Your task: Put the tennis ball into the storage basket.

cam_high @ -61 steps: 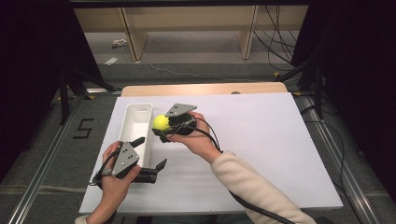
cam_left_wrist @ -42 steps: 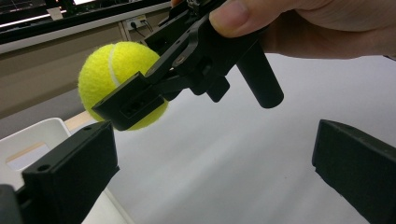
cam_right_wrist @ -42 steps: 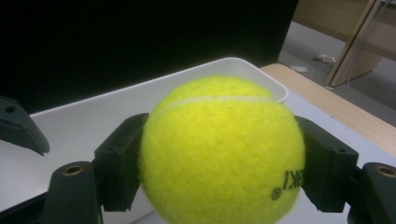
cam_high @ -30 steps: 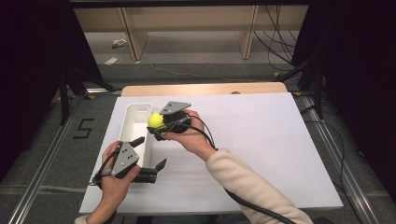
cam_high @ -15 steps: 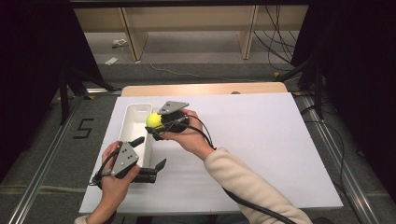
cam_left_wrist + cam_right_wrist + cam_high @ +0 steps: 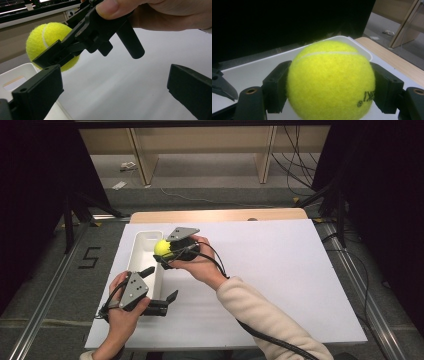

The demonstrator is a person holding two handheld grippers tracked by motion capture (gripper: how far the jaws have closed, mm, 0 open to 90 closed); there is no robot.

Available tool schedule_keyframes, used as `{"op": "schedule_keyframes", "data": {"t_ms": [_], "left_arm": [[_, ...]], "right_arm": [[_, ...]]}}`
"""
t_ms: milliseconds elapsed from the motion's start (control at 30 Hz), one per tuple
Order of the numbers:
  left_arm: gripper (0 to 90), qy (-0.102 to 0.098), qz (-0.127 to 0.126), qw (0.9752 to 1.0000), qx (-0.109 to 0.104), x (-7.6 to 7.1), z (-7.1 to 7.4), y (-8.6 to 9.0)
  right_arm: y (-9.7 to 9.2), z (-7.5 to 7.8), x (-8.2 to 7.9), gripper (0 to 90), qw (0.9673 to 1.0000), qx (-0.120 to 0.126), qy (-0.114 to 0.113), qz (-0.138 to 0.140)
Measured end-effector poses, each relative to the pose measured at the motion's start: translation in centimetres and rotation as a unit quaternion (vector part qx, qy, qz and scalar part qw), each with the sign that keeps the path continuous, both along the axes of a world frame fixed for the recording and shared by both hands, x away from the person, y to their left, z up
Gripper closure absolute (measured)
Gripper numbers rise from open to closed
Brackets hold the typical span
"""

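One yellow ball [image 6: 161, 248] was squeezed tight in the right gripper [image 6: 165, 251] just over the white bin [image 6: 141, 245], not dropped in yet, while the left gripper [image 6: 159, 289] waited wide open.

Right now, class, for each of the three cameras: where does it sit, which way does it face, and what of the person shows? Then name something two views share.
High view: above the person's side, facing forward and down on the white board; both hands and forearms show, left gripper, right gripper.
Left gripper view: rides the left gripper, facing the right hand; its own jaws stand apart.
Right gripper view: rides the right gripper, facing the white tray; its jaws clamp the tennis ball.
Shared: ball and tray appear in every view.
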State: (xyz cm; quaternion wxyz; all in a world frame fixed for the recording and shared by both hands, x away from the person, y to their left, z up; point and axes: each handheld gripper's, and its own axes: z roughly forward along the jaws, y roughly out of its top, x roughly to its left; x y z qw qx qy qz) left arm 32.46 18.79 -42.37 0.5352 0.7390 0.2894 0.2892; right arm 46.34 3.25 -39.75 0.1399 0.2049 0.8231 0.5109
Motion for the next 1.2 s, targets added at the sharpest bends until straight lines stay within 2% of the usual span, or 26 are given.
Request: {"op": "schedule_keyframes", "data": {"t_ms": [1200], "left_arm": [[0.0, 0.0, -0.001, 1.0, 0.002, 0.0, 0.0, 0.0]], "right_arm": [[1.3, 0.1, 0.5, 26.6, 0.9999, -0.005, 0.002, 0.008]]}}
